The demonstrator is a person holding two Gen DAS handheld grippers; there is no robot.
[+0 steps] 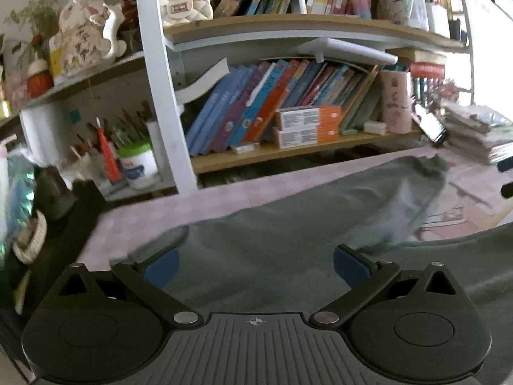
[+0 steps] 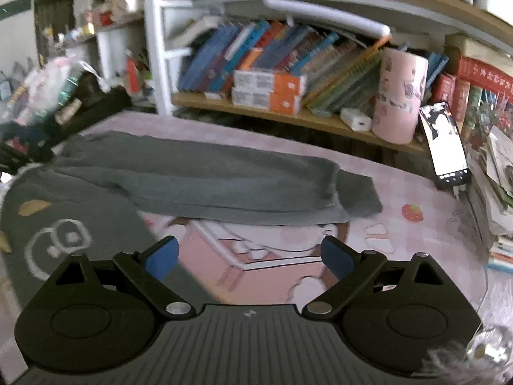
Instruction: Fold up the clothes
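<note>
A: Both jaws stood apart, gripping nothing. The left gripper (image 1: 255, 266) hung low over the grey garment (image 1: 288, 224) on the bench (image 1: 154, 208).

B: And the right gripper (image 2: 250, 256)?

A: It was over bare bench; the sleeve (image 2: 224, 186) lay ahead, its long axis running left to right.

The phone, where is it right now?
In the right wrist view the phone leans upright at the far right of the table, screen lit, beside the pink canister on the shelf.
</note>
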